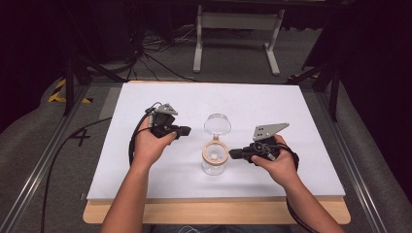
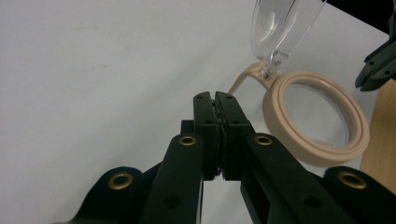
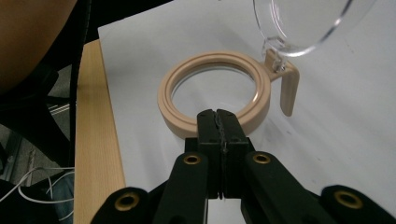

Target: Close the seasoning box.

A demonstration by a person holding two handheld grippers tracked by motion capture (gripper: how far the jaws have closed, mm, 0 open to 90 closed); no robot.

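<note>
On the desk: jar, lid up at 12 o'clock
Left claw: closed, empty, at 10 o'clock
Right claw: closed, empty, at 3 o'clock

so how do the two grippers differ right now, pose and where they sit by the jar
The left gripper sits off to the jar's left, apart from it, farther up the table; the right gripper sits level with the jar's tan rim, its tip close beside it. The left gripper points right, the right gripper points left. Both have their jaws shut on nothing, and each is held in a hand.
</note>
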